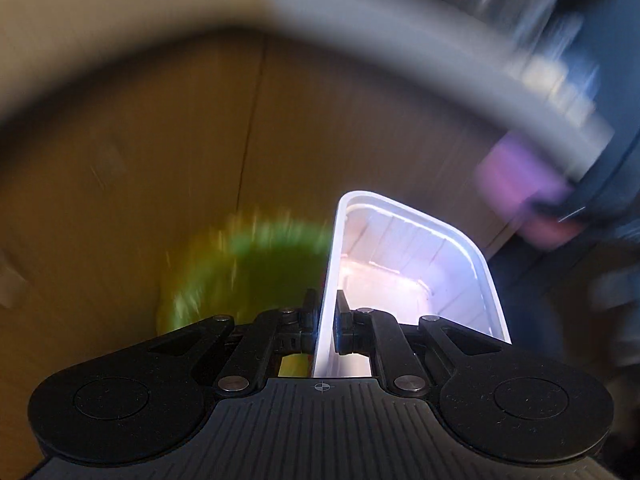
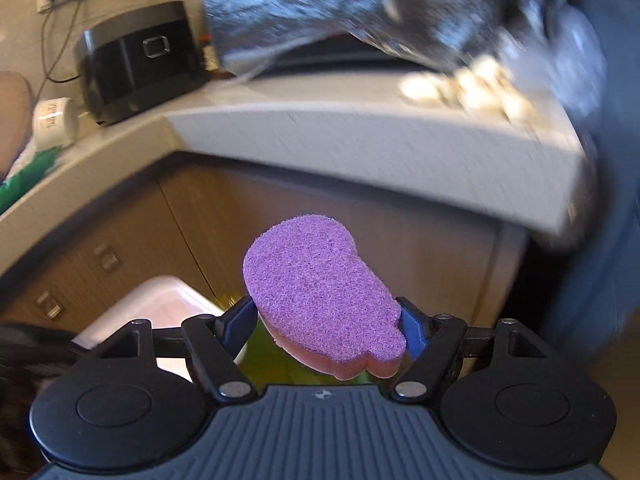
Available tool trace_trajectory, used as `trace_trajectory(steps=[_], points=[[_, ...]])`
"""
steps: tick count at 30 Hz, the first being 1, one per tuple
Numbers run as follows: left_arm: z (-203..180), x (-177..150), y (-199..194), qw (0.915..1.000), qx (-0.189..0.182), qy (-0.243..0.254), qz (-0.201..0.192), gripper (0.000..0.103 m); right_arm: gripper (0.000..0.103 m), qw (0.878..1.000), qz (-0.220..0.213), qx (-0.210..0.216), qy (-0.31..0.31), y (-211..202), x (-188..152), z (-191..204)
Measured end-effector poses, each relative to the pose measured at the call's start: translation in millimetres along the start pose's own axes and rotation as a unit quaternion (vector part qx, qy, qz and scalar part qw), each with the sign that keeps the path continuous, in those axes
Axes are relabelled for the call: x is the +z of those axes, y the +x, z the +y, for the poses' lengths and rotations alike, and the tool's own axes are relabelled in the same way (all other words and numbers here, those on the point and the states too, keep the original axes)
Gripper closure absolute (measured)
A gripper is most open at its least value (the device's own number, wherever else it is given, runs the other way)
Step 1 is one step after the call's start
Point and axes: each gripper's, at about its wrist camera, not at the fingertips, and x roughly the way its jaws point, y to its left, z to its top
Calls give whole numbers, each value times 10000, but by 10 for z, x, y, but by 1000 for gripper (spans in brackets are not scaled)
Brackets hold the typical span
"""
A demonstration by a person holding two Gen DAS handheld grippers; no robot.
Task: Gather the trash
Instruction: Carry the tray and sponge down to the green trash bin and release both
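Trash is in both grippers, the left gripper (image 1: 328, 320) pinching a white plastic tray (image 1: 412, 264) by its wall, the right gripper (image 2: 328, 320) clamping a purple sponge (image 2: 320, 292), both probably bound for the blurred green bin (image 1: 248, 272) below, where each must let go.

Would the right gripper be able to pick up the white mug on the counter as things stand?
Probably not: the right gripper is shut on the purple sponge, so it has no free grip for the white mug.
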Motion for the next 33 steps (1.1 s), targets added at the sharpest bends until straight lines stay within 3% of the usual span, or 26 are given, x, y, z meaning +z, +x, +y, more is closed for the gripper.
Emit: trace_trajectory(steps=[4,8,11,15,23,25,29,33], points=[[122,-145,916,9966,270,-129,766,92,29,9993,234,68,271,164,-202,-106],[228,-287,1615,9973,210,-185,681,87,29,9988,459,-111,160,345,-369,-85],[382,-385,1839,9961,261,-515,665,84,29,9974,699,-148,76,502,-462,-53],[459,-396,1713,9969,132,-547,541,84,29,9943,1049,-154,101,689,-562,-33],[496,-300,917,9969,-196,-744,152,84,29,9842,1763,153,35,1096,-709,238],[513,-345,720,9959,-294,-854,0,84,29,9776,2080,318,90,1313,-748,349],[609,-422,418,9924,-311,-1141,-343,84,28,9533,2940,591,361,2000,-917,583],[660,-476,143,9910,-174,-1223,-510,84,28,9359,3466,421,477,2533,-1112,712]])
